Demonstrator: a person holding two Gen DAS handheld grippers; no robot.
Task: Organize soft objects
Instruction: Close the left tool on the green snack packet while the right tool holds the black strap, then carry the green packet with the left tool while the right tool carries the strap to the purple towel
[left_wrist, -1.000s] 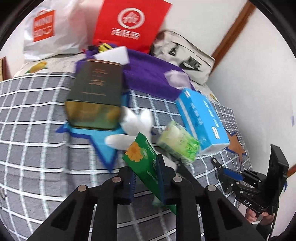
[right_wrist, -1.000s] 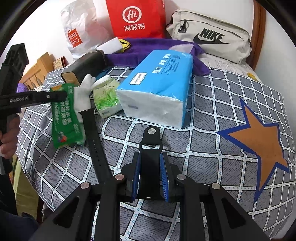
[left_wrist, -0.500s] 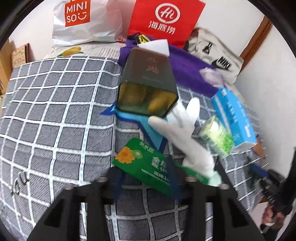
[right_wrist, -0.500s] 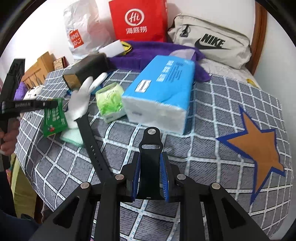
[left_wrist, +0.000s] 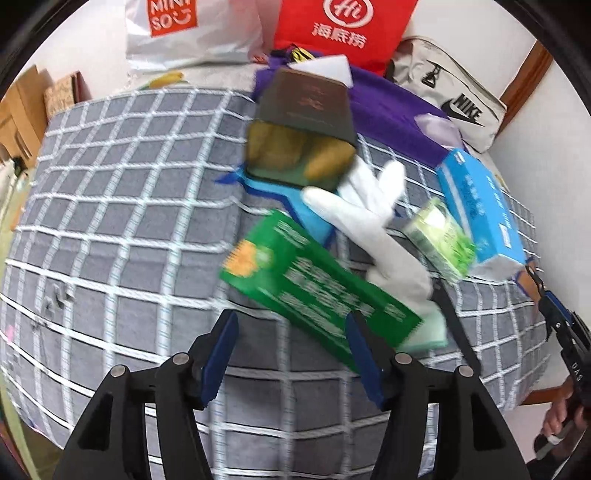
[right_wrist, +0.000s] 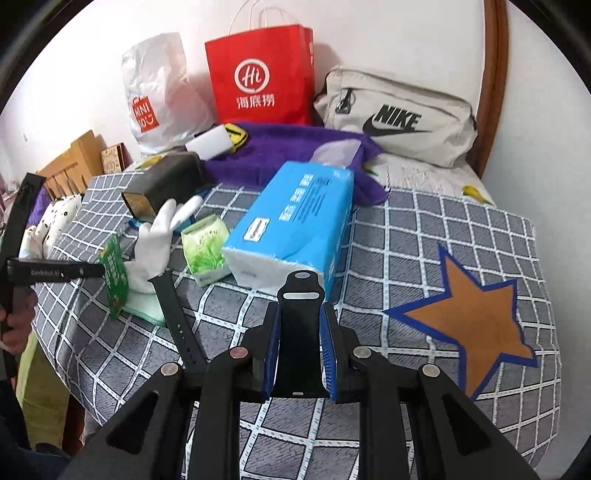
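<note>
Green packet (left_wrist: 317, 291) lies blurred just ahead of the left gripper (left_wrist: 291, 354), whose jaws are opening; its near corner is by the right-hand finger, and whether that pad touches it cannot be told. White glove (left_wrist: 373, 229) lies beyond the packet. Right gripper (right_wrist: 300, 354) stands narrow, clamped on the black strap (right_wrist: 300, 332). Risk: the packet may catch on that finger and slide off the checked cover (left_wrist: 122, 229).

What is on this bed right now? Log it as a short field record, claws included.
surface: grid-patterned bedspread
left claw: jaws opening, green packet loose between them
right claw: shut on black watch strap
beside packet: white glove, second black strap
centre: blue tissue pack, small green tissue pack
back: dark box, purple towel
</note>
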